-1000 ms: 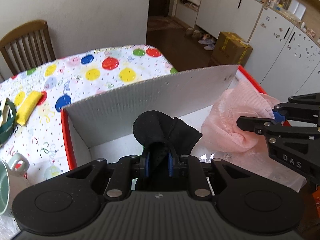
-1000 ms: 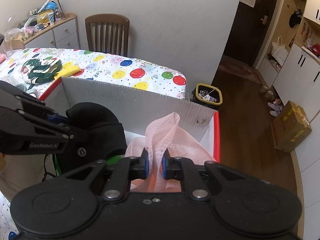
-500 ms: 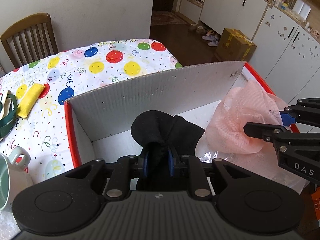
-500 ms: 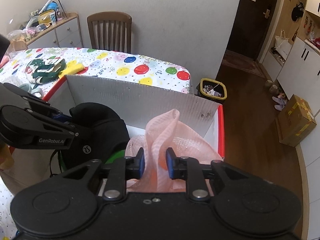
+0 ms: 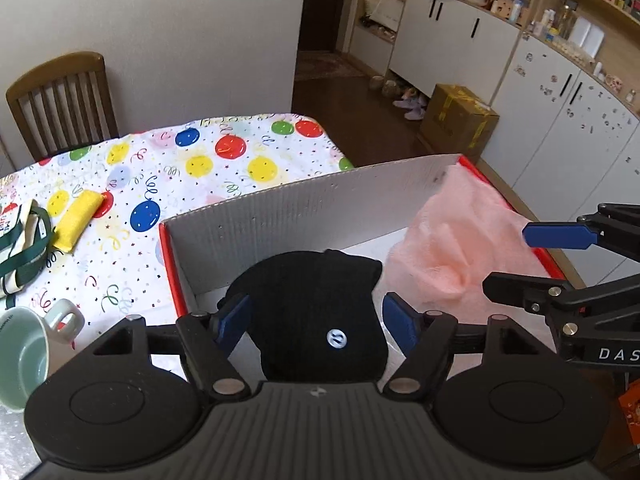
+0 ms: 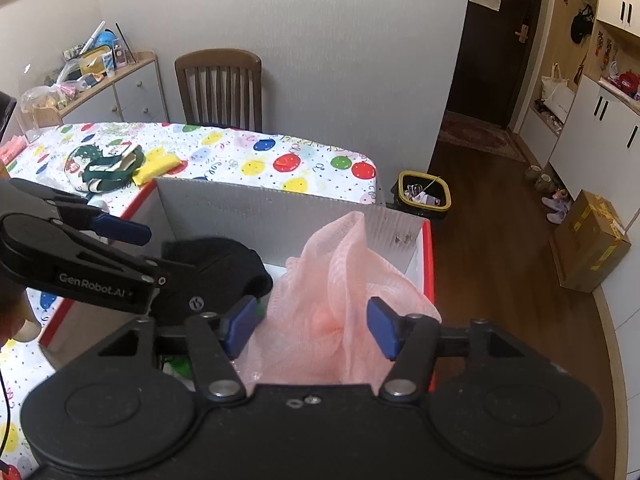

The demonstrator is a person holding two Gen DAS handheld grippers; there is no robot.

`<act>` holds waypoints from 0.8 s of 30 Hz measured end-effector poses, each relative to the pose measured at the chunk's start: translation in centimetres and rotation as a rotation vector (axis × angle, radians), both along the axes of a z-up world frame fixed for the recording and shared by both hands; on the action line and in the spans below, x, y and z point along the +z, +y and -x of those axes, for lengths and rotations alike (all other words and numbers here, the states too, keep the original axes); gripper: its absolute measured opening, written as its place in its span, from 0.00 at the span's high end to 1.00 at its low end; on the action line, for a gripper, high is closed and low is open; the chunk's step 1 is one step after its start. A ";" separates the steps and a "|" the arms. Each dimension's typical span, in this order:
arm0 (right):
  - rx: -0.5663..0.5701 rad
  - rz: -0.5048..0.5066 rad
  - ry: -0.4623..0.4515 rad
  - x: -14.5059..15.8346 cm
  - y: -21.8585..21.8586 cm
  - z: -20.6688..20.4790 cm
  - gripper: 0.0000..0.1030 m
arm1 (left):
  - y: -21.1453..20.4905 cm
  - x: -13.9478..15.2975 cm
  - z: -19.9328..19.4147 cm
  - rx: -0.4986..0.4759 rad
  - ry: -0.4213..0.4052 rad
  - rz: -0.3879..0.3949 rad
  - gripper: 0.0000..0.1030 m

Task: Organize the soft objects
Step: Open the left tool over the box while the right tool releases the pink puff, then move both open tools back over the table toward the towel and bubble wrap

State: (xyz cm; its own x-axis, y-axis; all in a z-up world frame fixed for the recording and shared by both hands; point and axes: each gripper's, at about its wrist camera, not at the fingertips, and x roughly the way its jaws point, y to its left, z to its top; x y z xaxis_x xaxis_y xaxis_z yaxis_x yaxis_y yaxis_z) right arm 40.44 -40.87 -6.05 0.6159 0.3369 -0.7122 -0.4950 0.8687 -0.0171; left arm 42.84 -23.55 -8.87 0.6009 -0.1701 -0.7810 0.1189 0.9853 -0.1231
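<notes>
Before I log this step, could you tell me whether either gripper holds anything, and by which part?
Nothing is held. The left gripper is opening around the black knitted garment; the right gripper is opening around the pink mesh fabric.

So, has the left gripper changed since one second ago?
Yes. The left gripper was pinched on the black hat; now its jaws are opening, pads clear of it, and the hat lies in the box.

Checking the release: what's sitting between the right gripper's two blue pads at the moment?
The pink mesh cloth, inside the box. In the right wrist view the right gripper is opening, pads clear of it.
</notes>
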 end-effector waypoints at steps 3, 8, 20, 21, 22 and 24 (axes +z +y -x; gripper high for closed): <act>-0.002 -0.011 -0.015 0.8 -0.1 0.7 0.30 | 0.3 0.9 0.9 -0.001 -0.020 0.015 0.30; -0.016 -0.049 -0.032 2.2 -0.4 2.1 0.20 | 0.9 2.5 2.8 -0.006 -0.061 0.015 0.30; -0.018 -0.139 -0.079 5.0 1.0 6.3 0.03 | 3.7 6.6 8.2 0.002 -0.161 0.047 0.20; -0.014 -0.147 -0.082 5.2 1.3 6.7 0.02 | 4.0 6.8 8.7 0.005 -0.167 0.052 0.20; -0.009 -0.156 -0.086 5.4 1.6 7.1 0.02 | 4.4 7.0 9.0 0.006 -0.173 0.056 0.20; -0.001 -0.168 -0.095 5.8 2.3 7.9 0.01 | 5.1 7.4 9.8 0.011 -0.181 0.061 0.19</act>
State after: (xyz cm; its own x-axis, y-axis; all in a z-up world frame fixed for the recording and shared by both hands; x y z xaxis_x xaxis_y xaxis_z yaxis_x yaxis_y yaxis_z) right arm 32.51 -38.57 -0.23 0.6776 0.4457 -0.5850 -0.4976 0.8636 0.0816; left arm 33.09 -18.45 -1.48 0.7325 -0.2065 -0.6487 0.1337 0.9780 -0.1604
